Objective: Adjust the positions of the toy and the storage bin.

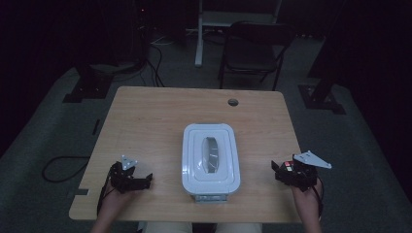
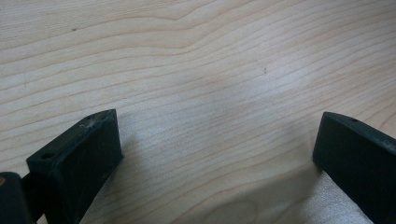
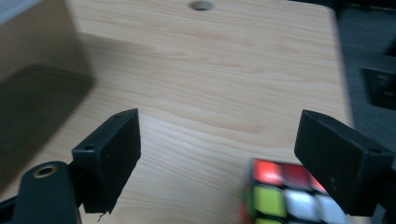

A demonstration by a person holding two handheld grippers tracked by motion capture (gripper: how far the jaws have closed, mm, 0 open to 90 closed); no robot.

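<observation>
Puzzle cube (image 3: 280, 196) on the desk (image 1: 145, 116), at the near right corner, under my right claw (image 3: 224, 154).

In the right gripper view I see the cube low in the picture, its red, green and white stickers facing up, just beside the inner face of the right-hand jaw; whether it touches that jaw I cannot tell. My right claw stands wide open and grips nothing, its pads clear of the cube's top. In the high view that claw (image 1: 286, 172) sits at the desk's near right edge, well right of the white lidded box (image 1: 210, 160) in the middle. My left claw (image 1: 133, 180) rests near the left front edge, its jaws spread wide over bare wood with nothing between them.
</observation>
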